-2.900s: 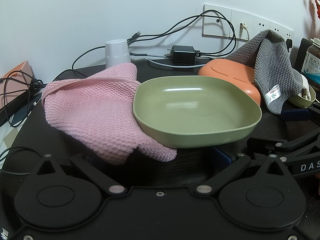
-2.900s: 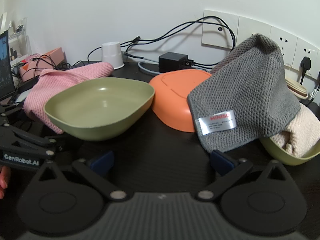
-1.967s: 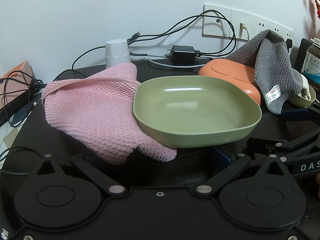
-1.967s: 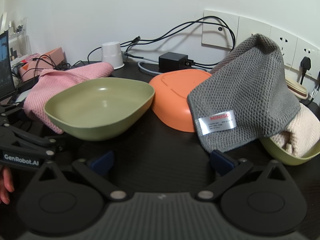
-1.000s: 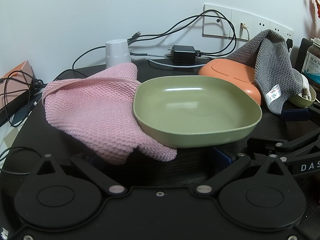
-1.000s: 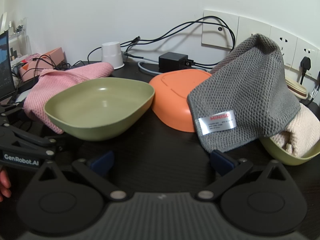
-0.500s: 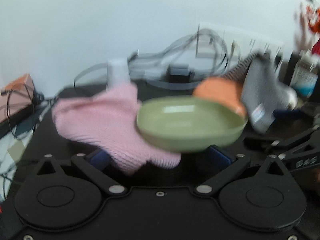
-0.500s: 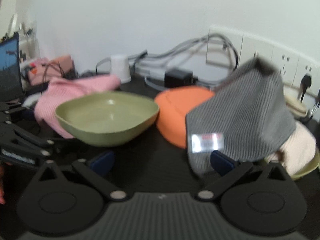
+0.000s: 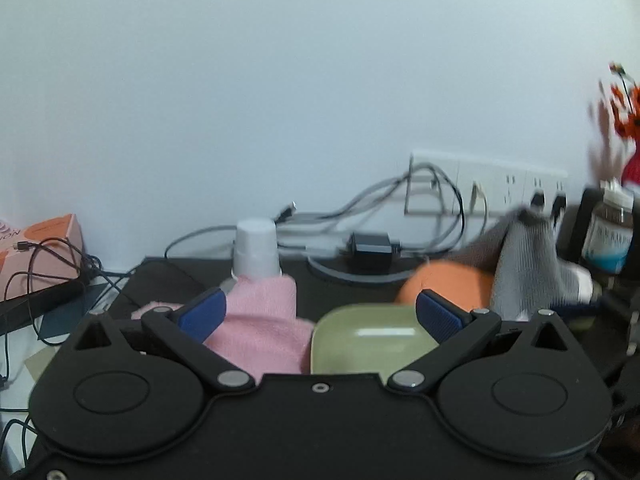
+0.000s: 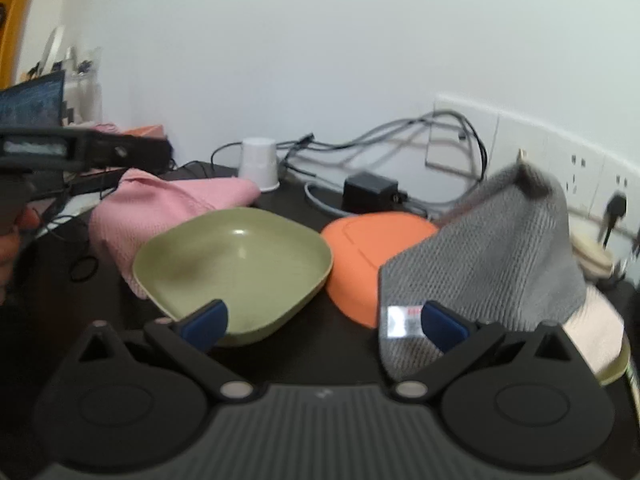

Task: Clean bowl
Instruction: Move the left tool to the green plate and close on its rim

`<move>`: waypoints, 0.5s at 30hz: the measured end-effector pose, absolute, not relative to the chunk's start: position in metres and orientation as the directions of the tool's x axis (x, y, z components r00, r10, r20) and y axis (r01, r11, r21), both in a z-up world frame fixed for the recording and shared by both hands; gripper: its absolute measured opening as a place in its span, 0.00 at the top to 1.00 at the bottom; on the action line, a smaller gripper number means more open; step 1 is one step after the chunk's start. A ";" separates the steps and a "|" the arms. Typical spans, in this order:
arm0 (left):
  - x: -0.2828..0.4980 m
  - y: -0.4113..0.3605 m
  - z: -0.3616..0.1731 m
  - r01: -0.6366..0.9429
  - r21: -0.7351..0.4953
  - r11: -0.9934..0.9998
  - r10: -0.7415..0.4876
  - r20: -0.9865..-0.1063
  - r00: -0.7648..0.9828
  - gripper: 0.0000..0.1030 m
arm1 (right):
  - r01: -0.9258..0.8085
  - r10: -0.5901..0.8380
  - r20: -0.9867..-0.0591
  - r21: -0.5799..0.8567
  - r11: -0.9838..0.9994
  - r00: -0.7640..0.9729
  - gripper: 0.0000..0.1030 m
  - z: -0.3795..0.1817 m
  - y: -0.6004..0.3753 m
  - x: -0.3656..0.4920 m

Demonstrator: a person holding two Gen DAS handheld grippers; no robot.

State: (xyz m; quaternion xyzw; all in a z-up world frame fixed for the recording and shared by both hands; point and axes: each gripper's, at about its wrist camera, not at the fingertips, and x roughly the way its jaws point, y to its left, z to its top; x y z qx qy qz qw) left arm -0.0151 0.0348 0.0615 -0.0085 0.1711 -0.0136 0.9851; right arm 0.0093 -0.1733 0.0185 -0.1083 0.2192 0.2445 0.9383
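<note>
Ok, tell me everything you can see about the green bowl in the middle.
The green bowl is a shallow, rounded-square dish, smooth and matte like plastic, with a light glint inside. It sits upright and looks empty on the dark table. The pink cloth lies against its left side and the orange dish sits close on its right. Neither gripper holds it.

1. From my left wrist camera, the gripper body covers the near half of the green bowl; I see only its far rim and part of the inside
2. Left of the bowl, the pink cloth is cut off below by the same black housing
3. Right of the bowl, the grey cloth and the jar are smeared; I can't read the jar's label
4. In my right wrist view, the tag on the grey cloth, right of the bowl, is too blurred to read
</note>
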 end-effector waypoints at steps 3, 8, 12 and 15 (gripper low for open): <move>-0.013 0.032 0.058 0.025 0.021 0.999 -0.017 -0.333 0.943 0.00 | -0.507 0.400 -0.449 -0.146 0.849 0.799 0.00 0.018 -0.160 0.008; -0.009 0.030 0.052 0.037 0.012 0.999 -0.030 -0.357 0.934 0.00 | -0.543 0.435 -0.452 -0.138 0.828 0.779 0.01 0.016 -0.133 0.001; -0.010 0.024 0.048 0.031 0.037 0.999 -0.014 -0.376 0.927 0.00 | -0.553 0.449 -0.487 -0.087 0.828 0.749 0.01 0.013 -0.132 0.005; -0.009 0.019 0.043 0.034 0.059 0.998 -0.007 -0.395 0.919 0.00 | -0.559 0.468 -0.523 -0.019 0.829 0.712 0.01 0.009 -0.139 0.010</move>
